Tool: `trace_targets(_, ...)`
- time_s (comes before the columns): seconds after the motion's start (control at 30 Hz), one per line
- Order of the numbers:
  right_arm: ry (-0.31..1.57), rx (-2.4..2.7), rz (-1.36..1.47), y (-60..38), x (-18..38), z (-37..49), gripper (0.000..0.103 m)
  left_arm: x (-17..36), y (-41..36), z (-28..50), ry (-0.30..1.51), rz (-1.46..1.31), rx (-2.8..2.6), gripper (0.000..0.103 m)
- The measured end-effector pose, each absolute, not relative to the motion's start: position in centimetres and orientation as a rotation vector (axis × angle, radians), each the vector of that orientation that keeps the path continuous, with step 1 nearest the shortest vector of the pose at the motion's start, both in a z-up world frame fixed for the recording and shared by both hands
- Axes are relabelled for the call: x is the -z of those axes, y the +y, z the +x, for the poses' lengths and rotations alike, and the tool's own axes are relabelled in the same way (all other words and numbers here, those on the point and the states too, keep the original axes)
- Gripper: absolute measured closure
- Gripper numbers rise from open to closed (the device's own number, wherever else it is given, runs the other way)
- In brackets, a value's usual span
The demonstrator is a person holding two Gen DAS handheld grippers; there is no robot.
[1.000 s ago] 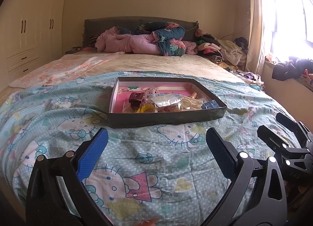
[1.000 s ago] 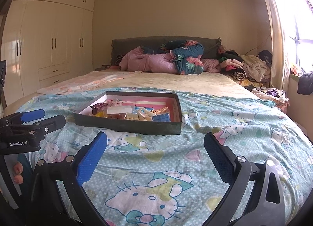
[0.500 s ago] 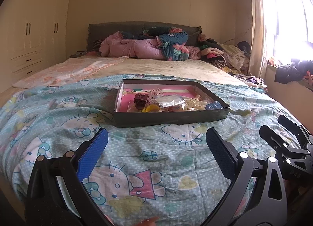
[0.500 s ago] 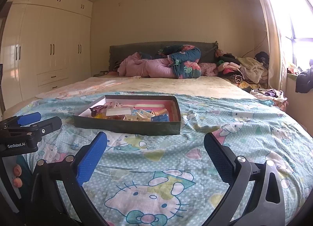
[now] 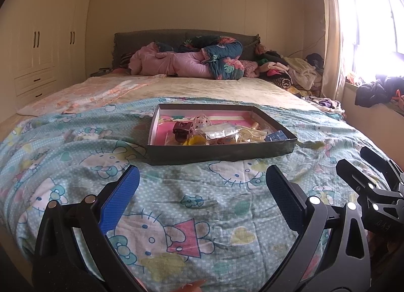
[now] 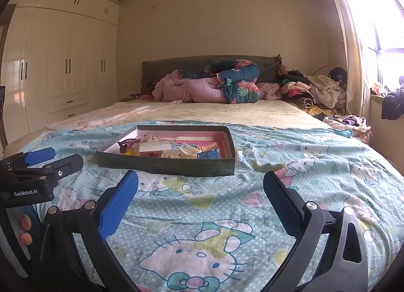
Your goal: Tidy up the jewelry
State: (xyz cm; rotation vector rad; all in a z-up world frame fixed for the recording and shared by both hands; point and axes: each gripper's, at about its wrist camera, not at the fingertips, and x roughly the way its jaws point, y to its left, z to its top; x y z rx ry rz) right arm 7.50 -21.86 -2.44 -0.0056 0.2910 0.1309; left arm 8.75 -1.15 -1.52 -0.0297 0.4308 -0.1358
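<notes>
2 grippers: we hold the left gripper (image 5: 202, 183) and the right gripper (image 6: 200, 186) low over the bedspread (image 5: 214, 216), side by side.
Left tongs: we see them spread wide apart, holding nothing.
Right tongs: also spread apart, holding nothing.
Box (image 5: 219, 152): a shallow dark box with a pink lining sits on the bedspread ahead of us, apart from both grippers.
Jewelry (image 5: 222, 134): a jumbled pile lies inside the box, toward its near edge.
</notes>
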Motion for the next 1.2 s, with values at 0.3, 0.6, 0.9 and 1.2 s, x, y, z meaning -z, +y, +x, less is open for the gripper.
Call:
trace_targets(0.3, 0.278, -0.132, -0.005, -21.84, 2.09, 7.34, 0.006, 1.53, -1.09, 8.72, 0.430, -0.029, 0.135, 0.011)
trace_targets(0.6, 0.273, -0.136, -0.014, -21.58, 1.97, 7.18, 0.006, 1.53, -1.11, 8.69, 0.429, -0.029, 0.136, 0.011)
trace_targets(0.9, 0.273, -0.135, -0.013, -21.56, 2.00, 7.18, 0.006, 1.56, -1.10, 8.68, 0.426, -0.029, 0.135, 0.011)
trace_targets(1.2, 0.272, -0.136, -0.013, -21.53, 1.99, 7.19, 0.006, 1.53, -1.10, 8.62, 0.425, -0.029, 0.135, 0.011)
